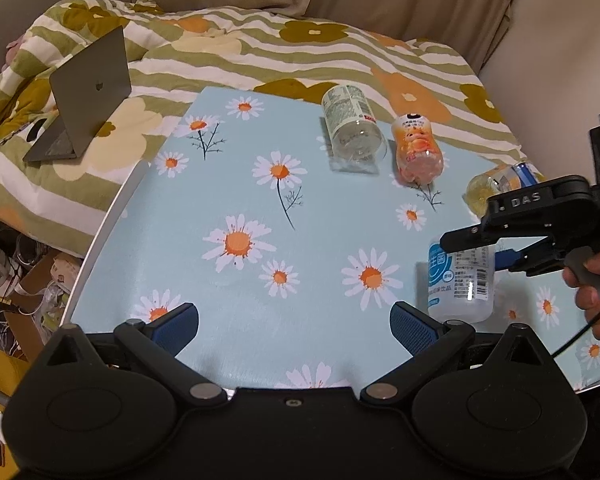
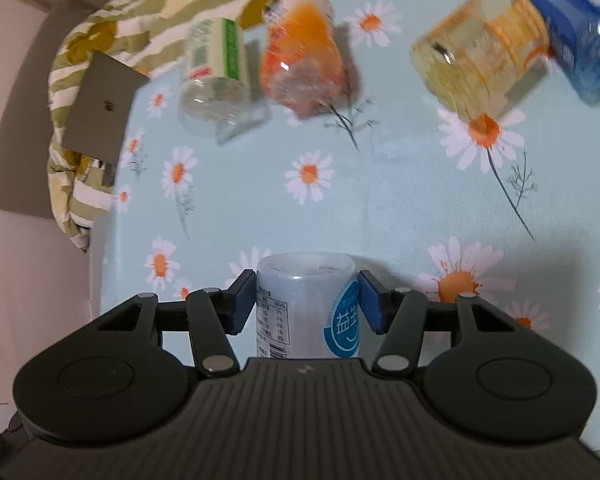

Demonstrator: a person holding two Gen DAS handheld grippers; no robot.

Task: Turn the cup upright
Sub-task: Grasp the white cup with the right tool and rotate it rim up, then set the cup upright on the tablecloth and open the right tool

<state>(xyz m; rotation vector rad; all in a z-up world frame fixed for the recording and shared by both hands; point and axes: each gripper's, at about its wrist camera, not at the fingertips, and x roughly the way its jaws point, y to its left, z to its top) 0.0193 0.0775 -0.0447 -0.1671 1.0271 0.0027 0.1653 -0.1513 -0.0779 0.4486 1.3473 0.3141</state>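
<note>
Right gripper (image 2: 307,300) has its blue pads pressed on both sides of the white plastic cup with the blue-circle label (image 2: 306,308), clamping it; the cup stands on the daisy-print light-blue worktop (image 1: 228,184), close to its near right edge. Left gripper (image 1: 294,326) hangs spread wide and empty above the near edge, with bare worktop ahead of it. Farther out lie a clear cup with a green-white label (image 1: 352,124), an orange-labelled cup (image 1: 416,148) and a yellowish clear cup (image 2: 476,76), all tipped near the far edge. Beyond the left edge, a grey laptop (image 1: 84,96) sits on the bed.
</note>
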